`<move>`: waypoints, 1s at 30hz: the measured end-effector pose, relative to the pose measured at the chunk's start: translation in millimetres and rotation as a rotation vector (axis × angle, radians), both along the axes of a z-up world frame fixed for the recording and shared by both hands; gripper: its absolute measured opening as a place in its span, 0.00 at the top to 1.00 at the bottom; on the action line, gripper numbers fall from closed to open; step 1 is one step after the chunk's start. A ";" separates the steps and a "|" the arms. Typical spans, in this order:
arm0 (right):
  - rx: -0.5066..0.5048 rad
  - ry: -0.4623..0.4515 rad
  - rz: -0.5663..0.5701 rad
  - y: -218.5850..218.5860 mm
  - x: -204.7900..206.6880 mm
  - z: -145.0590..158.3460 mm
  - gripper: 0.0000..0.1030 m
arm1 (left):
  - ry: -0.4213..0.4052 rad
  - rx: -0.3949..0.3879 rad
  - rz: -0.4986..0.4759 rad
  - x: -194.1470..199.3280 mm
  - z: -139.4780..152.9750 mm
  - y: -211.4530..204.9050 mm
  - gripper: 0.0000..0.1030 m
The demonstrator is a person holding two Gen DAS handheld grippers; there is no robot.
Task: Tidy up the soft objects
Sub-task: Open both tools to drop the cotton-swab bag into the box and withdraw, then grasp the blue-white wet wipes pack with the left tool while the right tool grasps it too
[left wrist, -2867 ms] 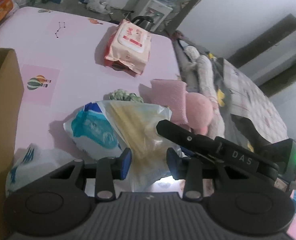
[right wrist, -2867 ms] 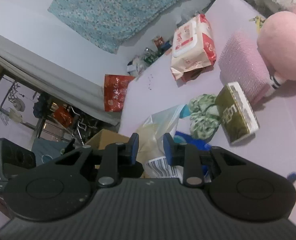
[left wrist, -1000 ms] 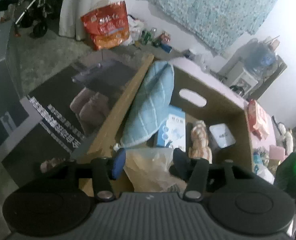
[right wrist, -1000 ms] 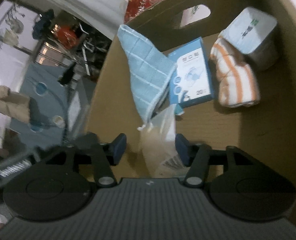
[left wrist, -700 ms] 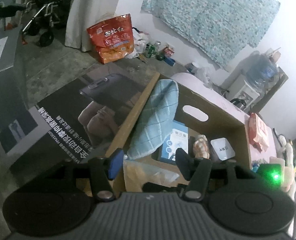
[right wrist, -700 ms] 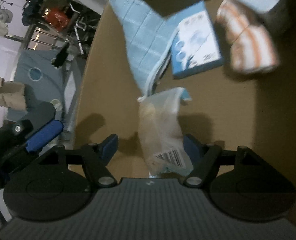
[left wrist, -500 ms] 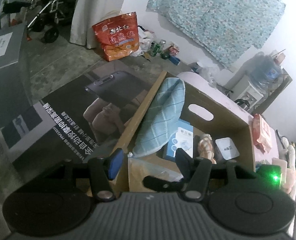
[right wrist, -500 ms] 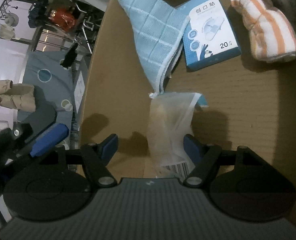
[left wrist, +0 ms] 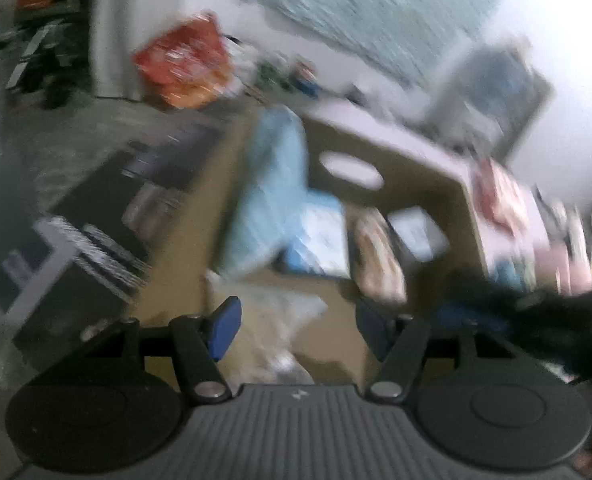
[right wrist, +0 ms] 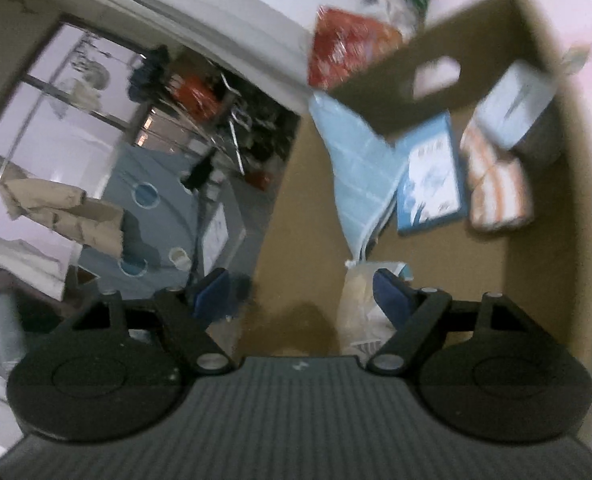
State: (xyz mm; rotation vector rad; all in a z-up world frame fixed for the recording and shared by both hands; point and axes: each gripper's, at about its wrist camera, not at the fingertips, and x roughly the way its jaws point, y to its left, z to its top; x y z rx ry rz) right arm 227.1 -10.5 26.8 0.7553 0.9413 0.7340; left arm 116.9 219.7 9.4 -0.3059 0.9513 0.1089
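A clear plastic bag point(left wrist: 271, 320) of soft goods lies loose on the floor of the open cardboard box point(left wrist: 416, 184), near its front corner. My left gripper point(left wrist: 298, 328) hovers above it, open, with the pads off the bag. In the right wrist view the same bag point(right wrist: 358, 304) lies just inside the right finger; my right gripper point(right wrist: 302, 294) has its jaws opening and grips nothing. Further in lie a blue checked towel point(right wrist: 356, 160), a blue carton point(right wrist: 432, 176), an orange-striped towel point(right wrist: 496, 184) and a white pack point(right wrist: 512, 104). The left view is blurred.
The box's far wall has a handle hole point(right wrist: 436, 74). A dark printed carton point(left wrist: 95, 232) and a red bag point(left wrist: 183, 68) lie on the floor to the left. A pink bed with a wipes pack point(left wrist: 500, 196) is at the right. The right gripper's dark body point(left wrist: 544, 320) crosses the box's right side.
The bag has dropped out of both grippers onto the box floor. Both grippers have drawn back from it, the right one rising and its jaws spreading wider. The left view has smeared with motion.
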 end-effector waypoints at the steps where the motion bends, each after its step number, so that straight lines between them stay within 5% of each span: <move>1: 0.004 -0.018 -0.002 -12.1 -4.1 5.8 0.23 | 0.025 0.004 -0.043 4.7 -7.2 -10.0 0.44; 5: -0.010 -0.101 -0.025 -71.3 -39.6 28.1 0.23 | 0.152 -0.016 -0.148 24.9 -42.5 -37.6 0.60; 10: -0.039 -0.134 -0.117 -162.4 -83.7 29.8 0.23 | 0.335 -0.062 -0.158 44.3 -87.7 -39.7 0.60; 14: -0.079 -0.125 -0.242 -231.3 -113.3 19.3 0.23 | 0.379 -0.037 -0.117 47.5 -100.4 -31.0 0.59; 16: -0.091 -0.113 -0.308 -262.1 -122.6 13.0 0.22 | 0.369 0.001 -0.090 49.5 -97.4 -27.7 0.56; 21: -0.075 -0.071 -0.419 -301.4 -130.7 -13.1 0.21 | 0.299 0.034 -0.093 43.6 -73.0 -38.0 0.30; 30: -0.027 -0.033 -0.468 -303.6 -108.3 -50.4 0.21 | 0.055 0.133 -0.143 39.8 16.3 -99.0 0.18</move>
